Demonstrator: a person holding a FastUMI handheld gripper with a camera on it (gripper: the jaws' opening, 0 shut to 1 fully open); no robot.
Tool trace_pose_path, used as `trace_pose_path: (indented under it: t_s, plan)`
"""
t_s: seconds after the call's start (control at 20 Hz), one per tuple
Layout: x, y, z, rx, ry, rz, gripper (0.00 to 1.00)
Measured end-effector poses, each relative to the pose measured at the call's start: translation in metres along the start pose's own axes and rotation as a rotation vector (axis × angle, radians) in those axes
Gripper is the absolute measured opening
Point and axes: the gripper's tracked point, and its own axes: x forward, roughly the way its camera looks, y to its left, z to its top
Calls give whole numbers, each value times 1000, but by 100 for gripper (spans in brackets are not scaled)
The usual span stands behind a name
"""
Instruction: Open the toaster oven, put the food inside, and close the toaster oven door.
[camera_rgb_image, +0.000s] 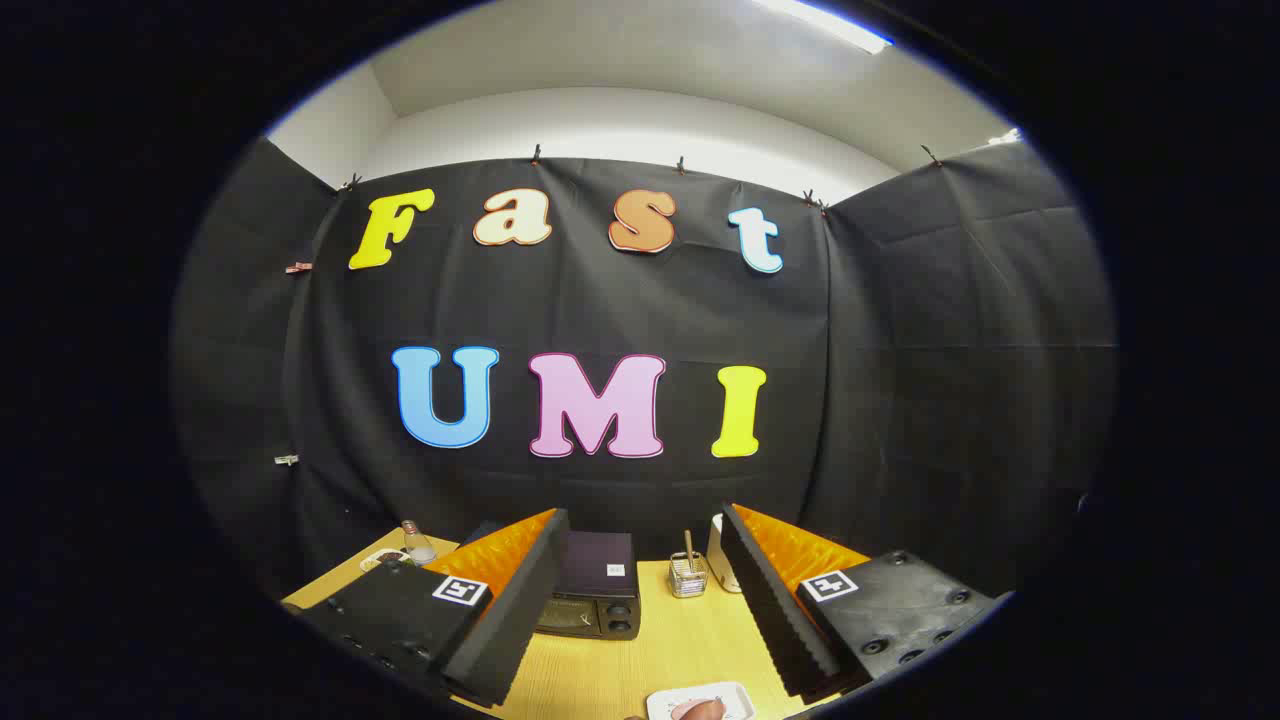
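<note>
My gripper (640, 640) hangs above the wooden table (690, 650) with its two fingers spread wide and nothing between the pads. I take the toaster oven (597, 596) as my landmark. It is a dark box standing on the table just ahead of my fingers, in the gap between them but closer to my left finger (510, 610), which hides part of its left side. Its door is shut, and two round knobs show at the right end of its front.

The food (697, 710) lies on a small white tray (730, 697), nearer to me than the toaster oven and a little to its right, low between my fingertips, well apart from the oven's front. I see only a rounded pinkish-brown bit of it and cannot tell what kind of food it is.

Right of the toaster oven, near it, stands a small wire holder (687, 577) with a stick upright in it, and just beyond that a white container (719, 553), partly behind my right finger (775, 610). Left of the toaster oven, past my left finger, stand a clear glass bottle (417, 543) and a small dish (383, 558) beside it, near the table's far corner.
</note>
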Motion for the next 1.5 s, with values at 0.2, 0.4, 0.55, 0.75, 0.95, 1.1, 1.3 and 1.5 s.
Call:
trace_pose_path:
  t_s: [0.2,0.4,0.55,0.75,0.95,1.1,1.3,1.5]
  plan:
    - [-4,0,1,0,-1,-4,98]
    - [-7,0,3,-2,-6,-5,97]
    - [-9,0,4,0,-6,-5,97]
    - [-11,-1,3,2,-5,-8,97]
    - [-11,-1,3,-2,-5,-10,97]
    - [-8,5,-2,2,2,-1,97]
    - [7,32,-20,14,35,34,97]
    - [37,78,-55,35,104,91,98]
